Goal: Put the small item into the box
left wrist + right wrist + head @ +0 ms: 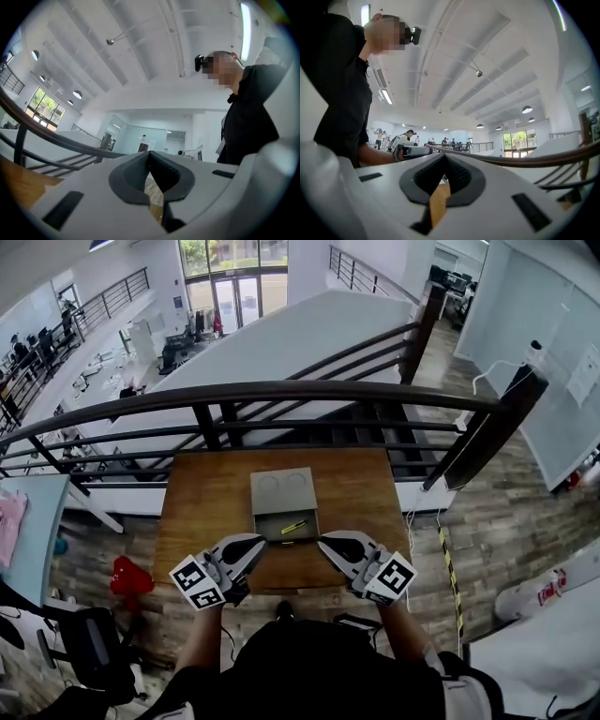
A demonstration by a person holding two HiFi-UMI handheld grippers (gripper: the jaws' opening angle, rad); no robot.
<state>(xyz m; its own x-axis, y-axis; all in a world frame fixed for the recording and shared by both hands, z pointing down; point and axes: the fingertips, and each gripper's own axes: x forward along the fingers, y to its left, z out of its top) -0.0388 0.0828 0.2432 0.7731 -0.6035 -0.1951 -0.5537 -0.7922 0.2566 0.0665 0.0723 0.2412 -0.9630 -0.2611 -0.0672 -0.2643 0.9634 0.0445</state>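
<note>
On the brown wooden table [356, 493], only the head view shows the open grey box [281, 491], with the small yellow item [293, 527] lying inside, too small to identify. The left gripper [255, 544] and right gripper [325, 543] flank the box, both clenched on nothing. Their own views tilt toward the ceiling and miss the box.

Matt wooden table [202, 512], grey box [283, 491]

Wooden table [197, 521], dark metal railing [281, 388]
</note>
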